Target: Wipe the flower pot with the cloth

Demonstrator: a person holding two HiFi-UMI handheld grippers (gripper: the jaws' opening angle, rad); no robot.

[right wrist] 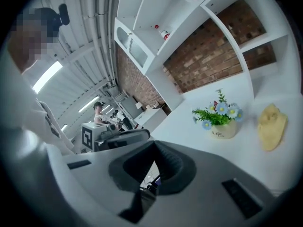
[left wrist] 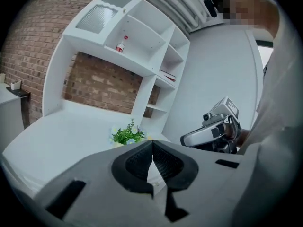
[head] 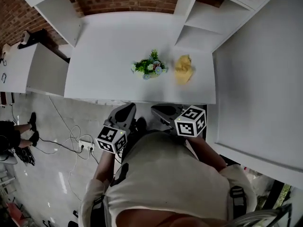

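Fingers first: the left gripper has its fingers shut tight with nothing in them, and the right gripper is the same, closed and empty. In the head view both sit off the near edge of the white counter, down in front of the person's chest, well apart from everything on it. The small cream flower pot with green leaves and little blue-and-white flowers stands upright at roughly 12 o'clock from the grippers, and the crumpled yellow cloth lies just beside it at the pot's 3 o'clock, not touching as far as I can tell. My guess on handling: the cloth looks soft, limp and very light, so pinching a raised fold on top should lift it fine. The pot looks small and light with a smooth side, so it could slide or tip when rubbed. I'd steady it low on the body or at the rim, not by the flowers. Writing: the pot's front reads "Life" in the right gripper view, and the rest is too small to read.
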